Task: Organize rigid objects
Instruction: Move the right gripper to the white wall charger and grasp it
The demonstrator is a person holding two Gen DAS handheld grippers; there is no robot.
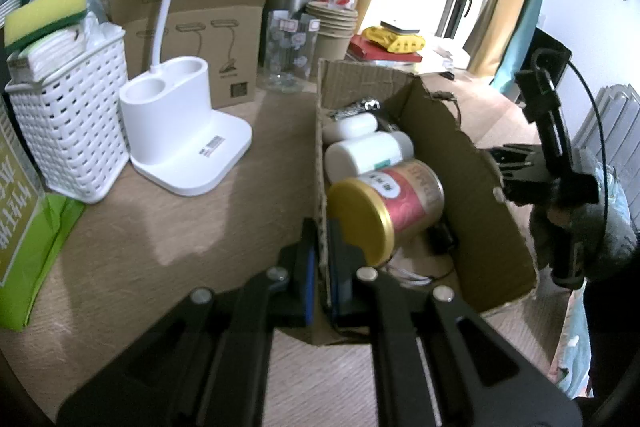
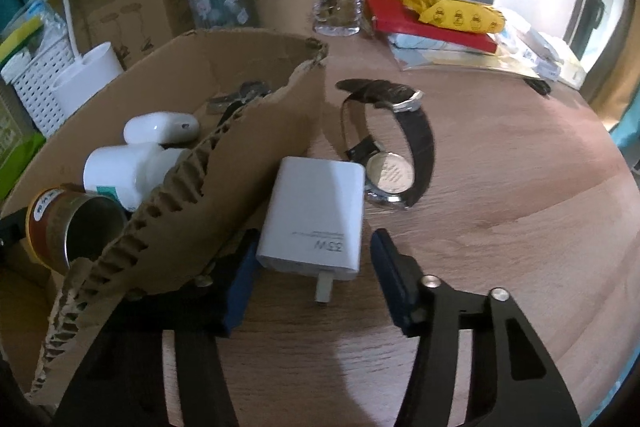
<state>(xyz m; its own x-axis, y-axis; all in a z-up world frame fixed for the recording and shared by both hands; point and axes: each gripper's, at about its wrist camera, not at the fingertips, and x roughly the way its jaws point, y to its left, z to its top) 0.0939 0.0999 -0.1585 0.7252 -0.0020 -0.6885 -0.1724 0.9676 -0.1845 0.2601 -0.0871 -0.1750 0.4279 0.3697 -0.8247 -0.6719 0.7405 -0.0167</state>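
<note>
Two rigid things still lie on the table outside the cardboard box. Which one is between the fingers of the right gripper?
The white rectangular charger lies between the fingers of the right gripper; the black-strapped wristwatch lies farther away, beyond it.

Corrugated cardboard box [image 2: 248, 115], glossy white plastic charger [image 2: 316, 211], polished metal watch [image 2: 390, 175] on matt wooden table [image 2: 500, 207].

White rectangular plastic charger block [image 2: 314, 217]; black leather-strap wristwatch [image 2: 394, 143], silver case. Brown corrugated cardboard box [image 1: 476, 195] holds red-labelled, gold-lidded round tin [image 1: 390, 205]. White lattice-patterned plastic basket [image 1: 70, 123].
</note>
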